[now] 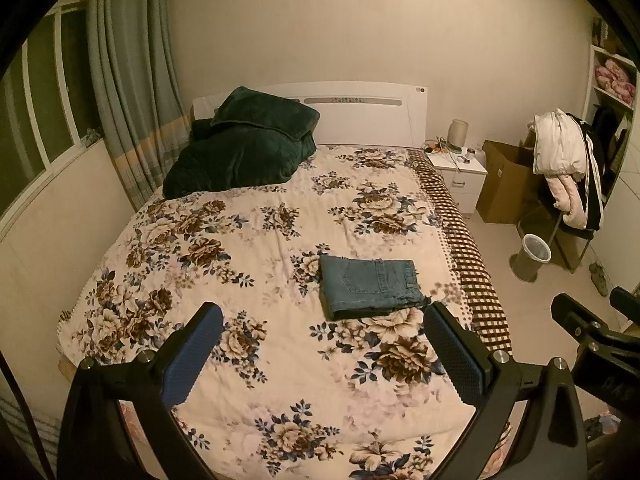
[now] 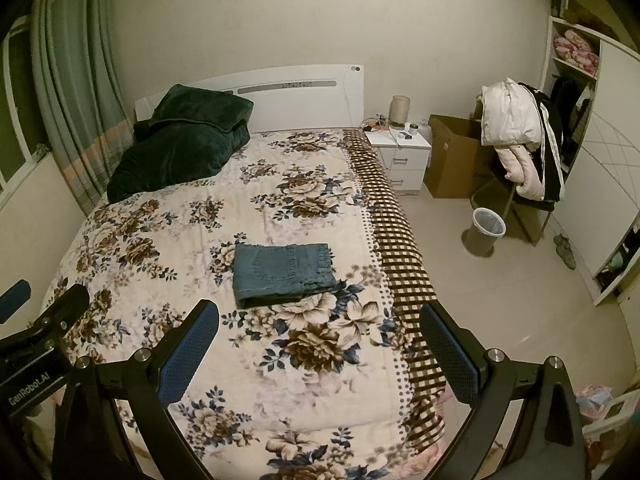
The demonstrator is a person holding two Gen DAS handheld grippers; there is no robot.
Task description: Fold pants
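While the left gripper (image 1: 324, 316) hangs above the bed (image 1: 248, 240), its jaws spread wide and holding nothing, the folded pants (image 1: 370, 286) lie beyond them on the floral quilt, toward the bed's right side. Through the right wrist camera, the right gripper (image 2: 320, 316) gapes equally empty, pants (image 2: 282, 274) ahead, untouched.

pants (image 1: 370, 286) (image 2: 282, 272): blue denim | state: folded into a compact, roughly rectangular bundle of stacked layers, a back pocket on the top face | pose: lying flat, layered edge toward the cameras, waistband end to the right | place: on the floral bedspread (image 1: 248, 240), toward the bed's right side
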